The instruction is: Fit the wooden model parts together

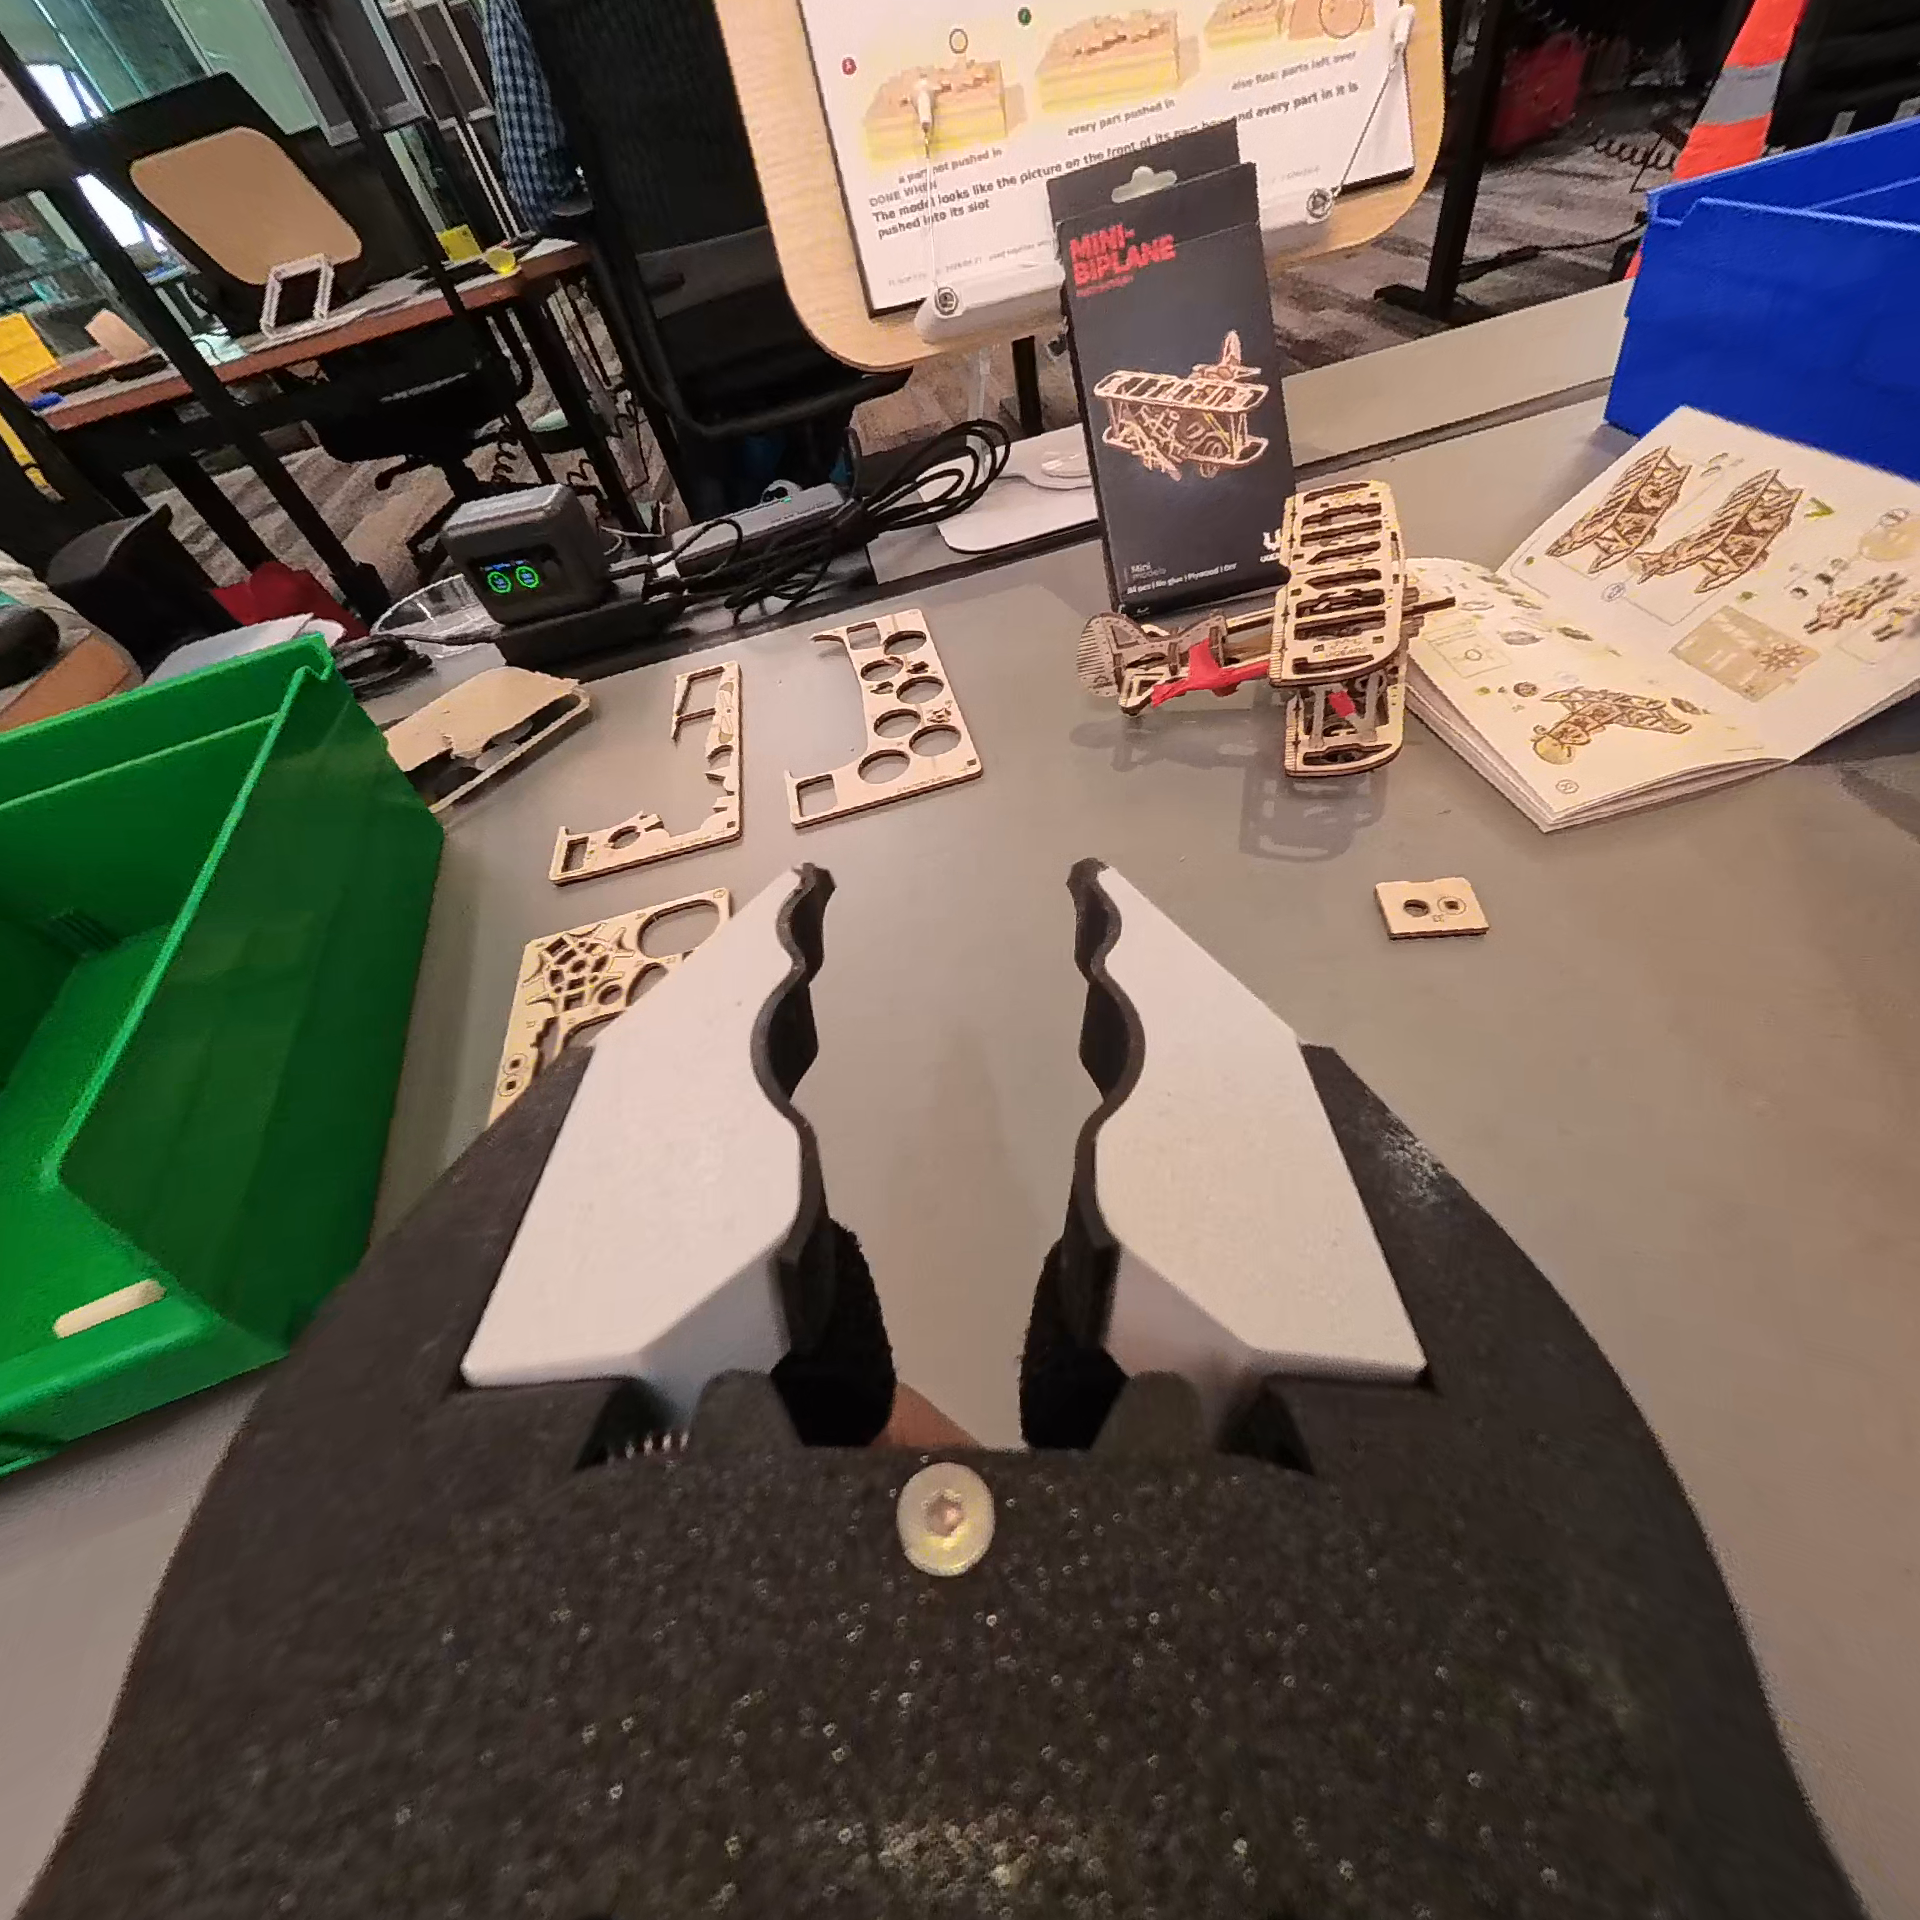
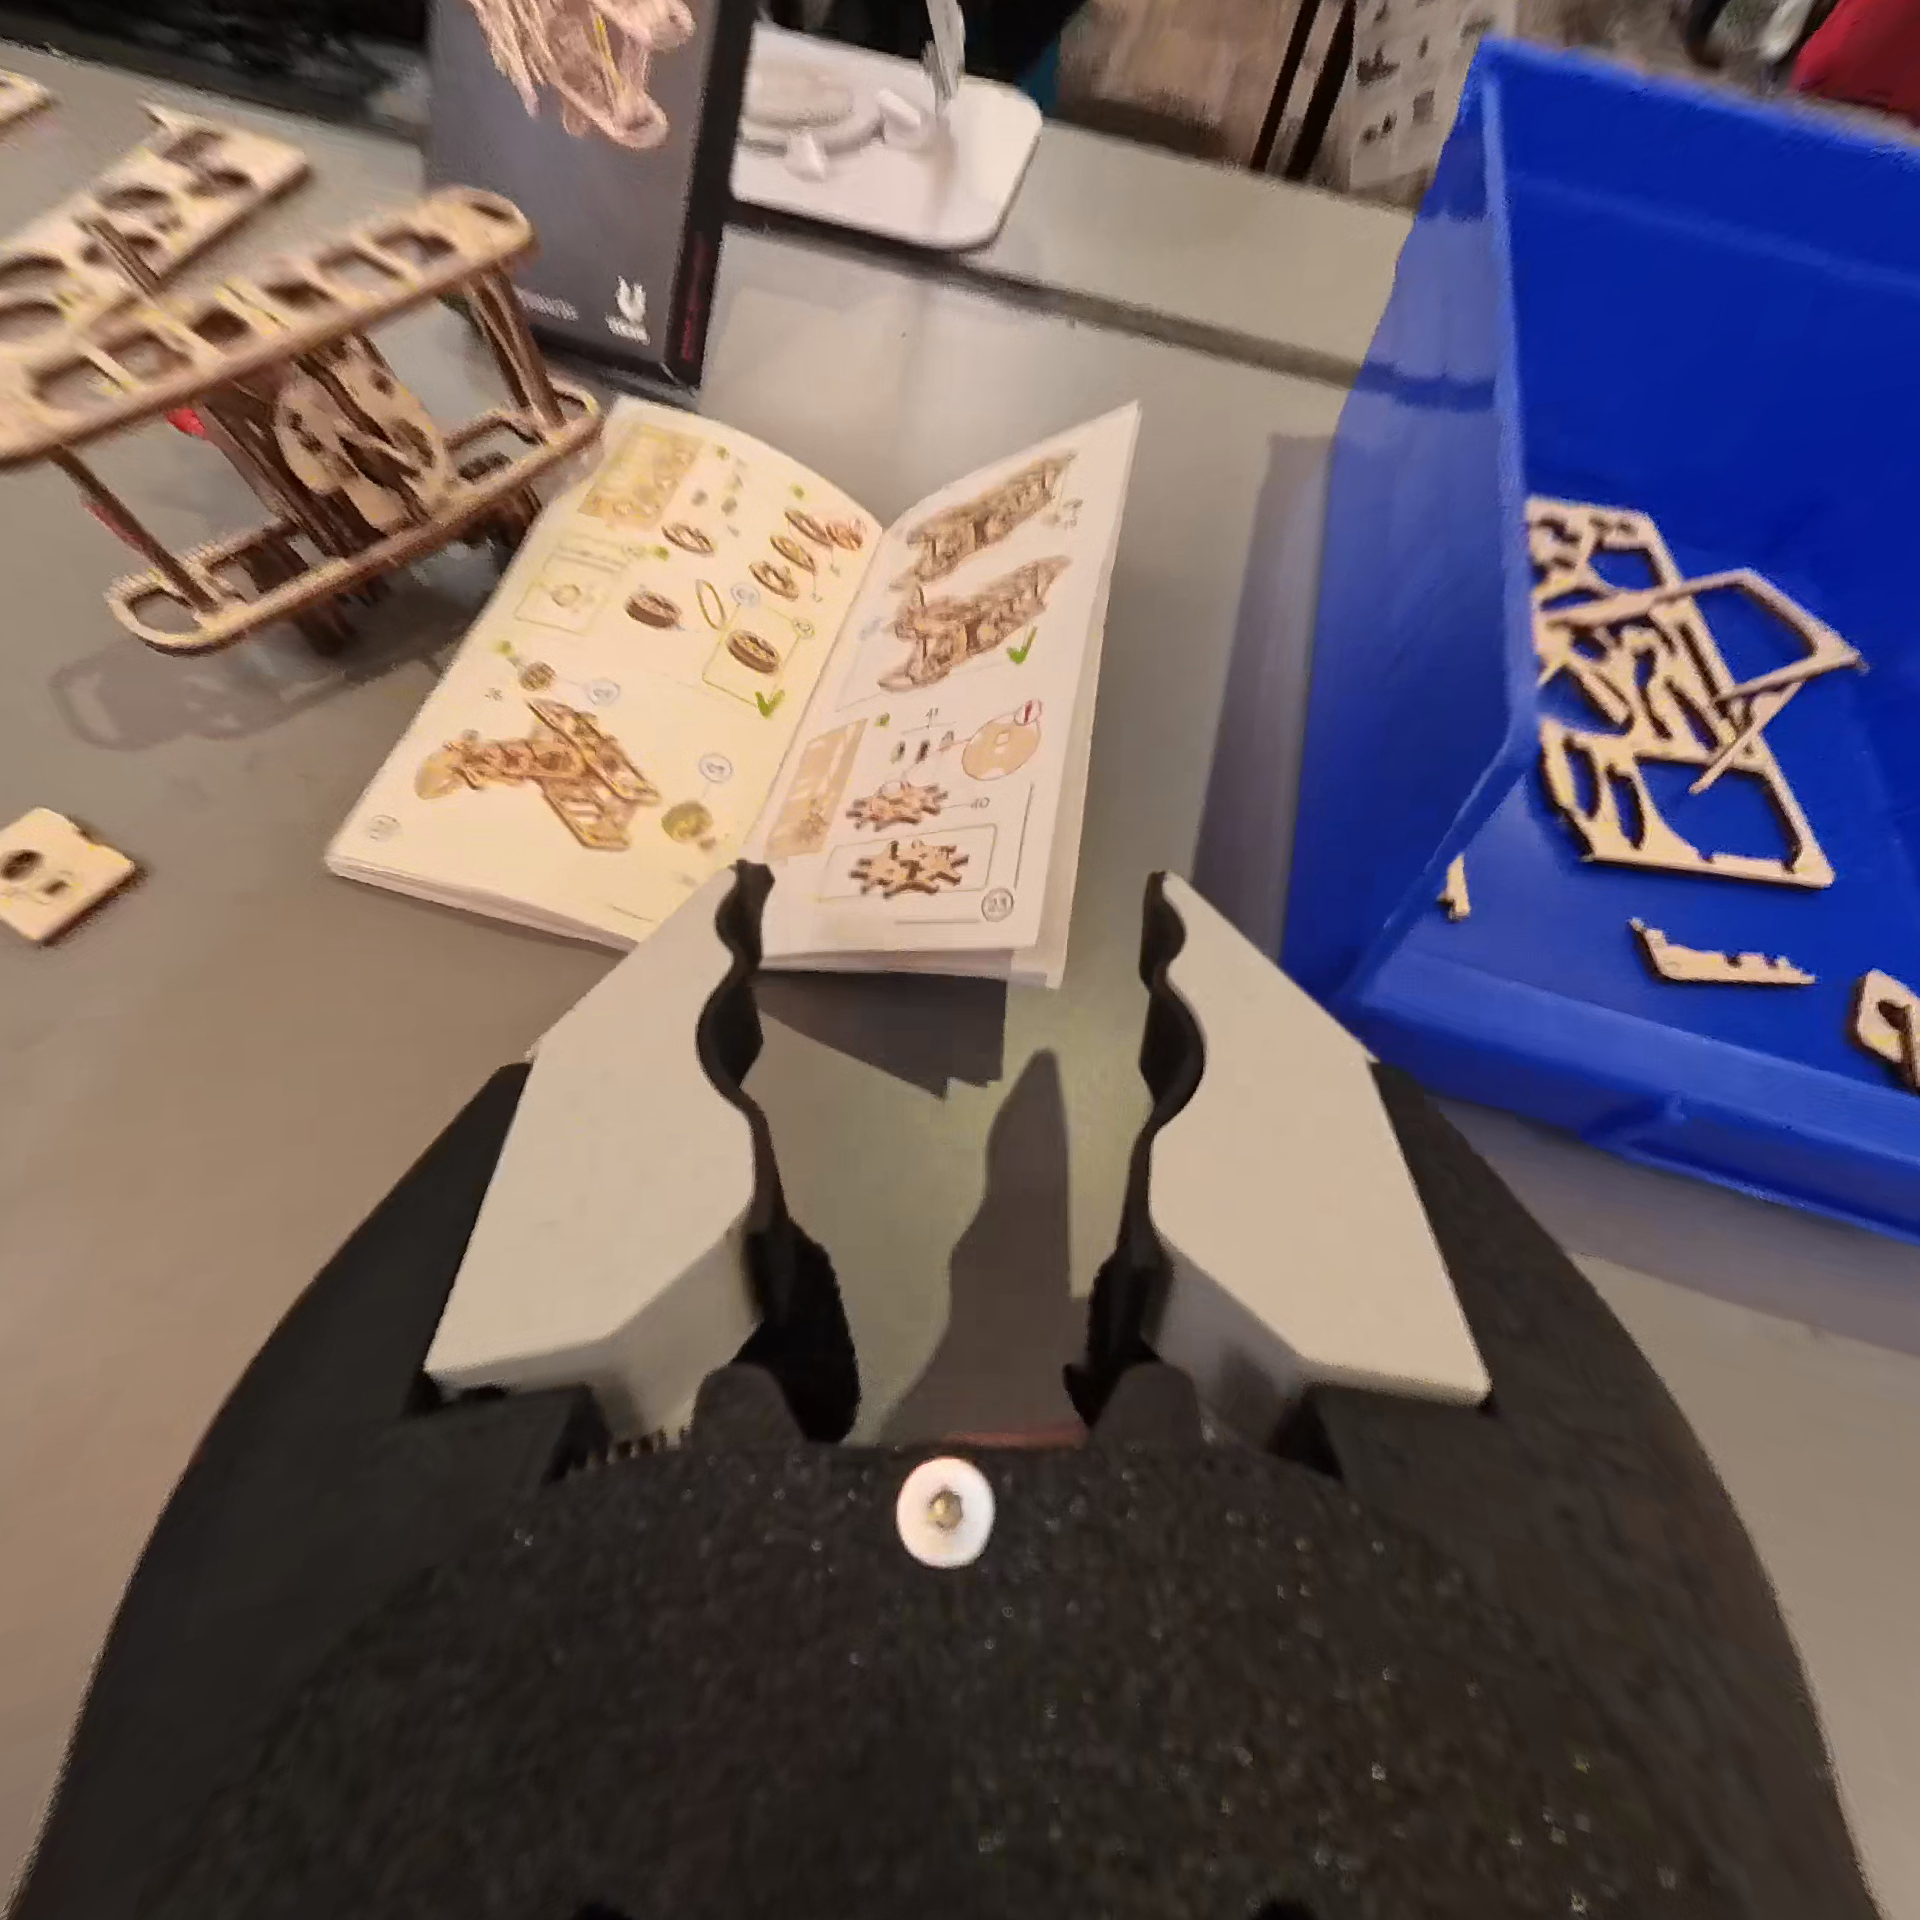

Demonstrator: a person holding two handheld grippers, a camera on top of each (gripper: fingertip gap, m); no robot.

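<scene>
A wooden biplane model (image 1: 1278, 634) with a red band stands on the grey table (image 1: 1351, 1143), far right of centre; it also shows blurred in the right wrist view (image 2: 281, 436). Several punched-out wooden part sheets (image 1: 883, 717) lie ahead of my left gripper (image 1: 951, 883), which is open and empty above the table. A small wooden piece (image 1: 1432, 907) lies to its right, also seen in the right wrist view (image 2: 52, 873). My right gripper (image 2: 951, 888) is open and empty, just short of the open instruction booklet (image 2: 748, 675).
A green bin (image 1: 187, 1039) stands at the left. A blue bin (image 2: 1662, 727) at the right holds several wooden scrap frames (image 2: 1662, 707). The black model box (image 1: 1174, 384) stands upright behind the plane. A charger and cables (image 1: 644, 561) lie at the table's back edge. The small wooden piece (image 1: 1432, 907) is about equally far from each gripper, around 15 centimetres.
</scene>
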